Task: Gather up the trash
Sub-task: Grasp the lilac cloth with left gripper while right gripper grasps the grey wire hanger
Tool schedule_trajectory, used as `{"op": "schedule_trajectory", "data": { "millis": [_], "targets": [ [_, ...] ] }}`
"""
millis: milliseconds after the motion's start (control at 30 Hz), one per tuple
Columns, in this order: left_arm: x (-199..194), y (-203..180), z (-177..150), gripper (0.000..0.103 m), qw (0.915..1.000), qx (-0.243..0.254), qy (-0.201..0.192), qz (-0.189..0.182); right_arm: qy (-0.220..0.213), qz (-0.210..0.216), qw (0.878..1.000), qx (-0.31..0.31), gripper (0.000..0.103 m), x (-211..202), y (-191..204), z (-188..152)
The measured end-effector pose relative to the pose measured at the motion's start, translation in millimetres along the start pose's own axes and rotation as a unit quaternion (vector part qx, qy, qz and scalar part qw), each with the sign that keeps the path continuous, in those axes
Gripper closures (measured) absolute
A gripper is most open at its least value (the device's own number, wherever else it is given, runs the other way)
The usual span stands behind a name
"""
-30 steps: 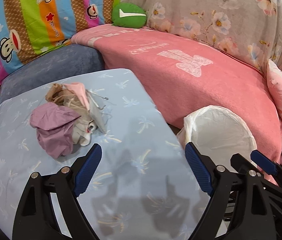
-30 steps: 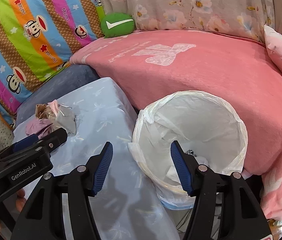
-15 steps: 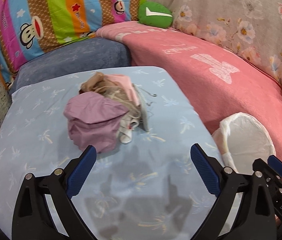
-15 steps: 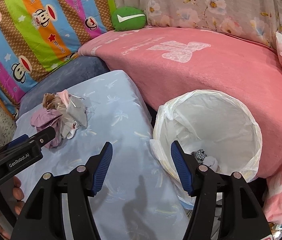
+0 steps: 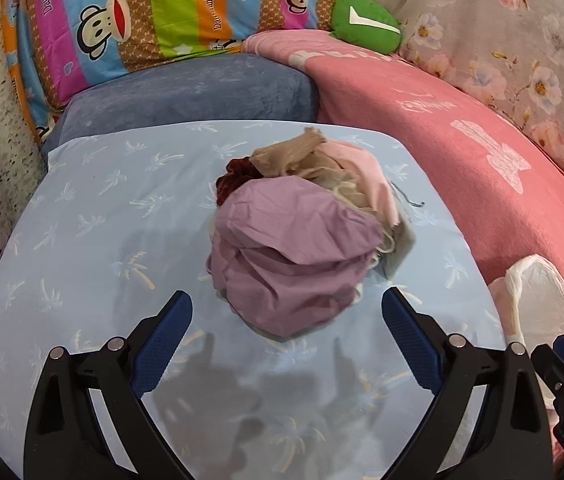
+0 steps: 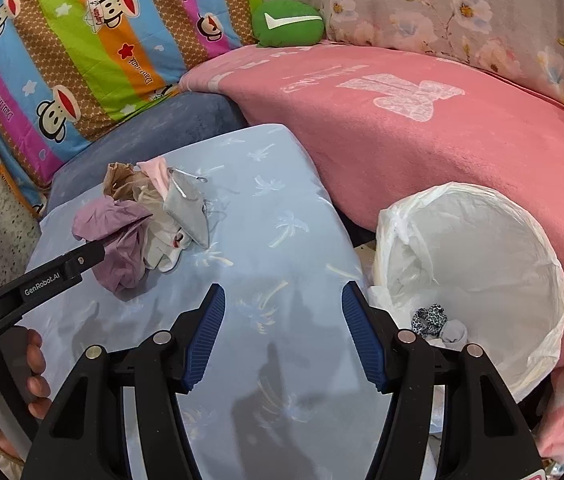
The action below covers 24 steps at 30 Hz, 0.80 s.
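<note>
A pile of crumpled scraps lies on the light blue table (image 5: 82, 240): a mauve piece (image 5: 289, 256) in front, with tan, pink, grey and dark red pieces behind. The pile also shows in the right wrist view (image 6: 142, 220). My left gripper (image 5: 286, 340) is open and empty, its jaws spread just in front of the mauve piece. My right gripper (image 6: 283, 334) is open and empty above the table's near right part. A white-lined trash bin (image 6: 469, 280) stands to the right of the table, with small scraps (image 6: 437, 322) inside.
A pink-blanketed sofa (image 6: 421, 128) runs behind the table and bin. A striped monkey-print cushion (image 5: 154, 12) and a green pillow (image 5: 365, 20) lie at the back. A blue-grey seat cushion (image 5: 186, 96) sits beyond the table.
My left gripper has moved left and forward toward the scrap pile, which now sits between its jaws' line. My right gripper has shifted left, away from above the bin. Both stay open.
</note>
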<state>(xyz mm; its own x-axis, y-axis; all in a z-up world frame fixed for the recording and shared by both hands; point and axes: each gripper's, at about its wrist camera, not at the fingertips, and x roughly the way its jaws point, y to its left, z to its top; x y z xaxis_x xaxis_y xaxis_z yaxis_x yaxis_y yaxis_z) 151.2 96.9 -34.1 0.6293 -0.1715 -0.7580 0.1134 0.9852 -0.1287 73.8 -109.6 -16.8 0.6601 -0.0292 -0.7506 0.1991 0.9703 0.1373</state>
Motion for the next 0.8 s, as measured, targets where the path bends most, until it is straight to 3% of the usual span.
{"op": "schedule_trajectory", "data": {
  "millis": [300, 433, 500, 567, 667, 800],
  "targets": [
    [23, 6, 11, 0.013, 0.9994, -0.011, 0.015, -0.027, 0.007, 0.016, 1.0, -0.019, 0.043, 26, 32, 14],
    [35, 7, 16, 0.04, 0.9978, -0.018, 0.031, -0.056, 0.014, 0.024, 0.999, -0.021, 0.043, 40, 44, 19],
    [40, 10, 17, 0.059, 0.9969, -0.024, 0.037, -0.066, 0.017, 0.026, 0.999, -0.025, 0.043, 48, 51, 21],
    [42, 11, 18, 0.088, 0.9963, -0.024, 0.04, -0.072, 0.019, 0.027, 0.999, -0.032, 0.043, 55, 58, 24],
    [35, 18, 19, 0.098, 0.996, -0.029, 0.033, -0.078, 0.027, 0.03, 0.998, -0.038, 0.043, 67, 68, 28],
    [22, 32, 24, 0.099, 0.9957, -0.038, 0.016, -0.083, 0.032, 0.041, 0.998, -0.039, 0.046, 81, 80, 37]
  ]
}}
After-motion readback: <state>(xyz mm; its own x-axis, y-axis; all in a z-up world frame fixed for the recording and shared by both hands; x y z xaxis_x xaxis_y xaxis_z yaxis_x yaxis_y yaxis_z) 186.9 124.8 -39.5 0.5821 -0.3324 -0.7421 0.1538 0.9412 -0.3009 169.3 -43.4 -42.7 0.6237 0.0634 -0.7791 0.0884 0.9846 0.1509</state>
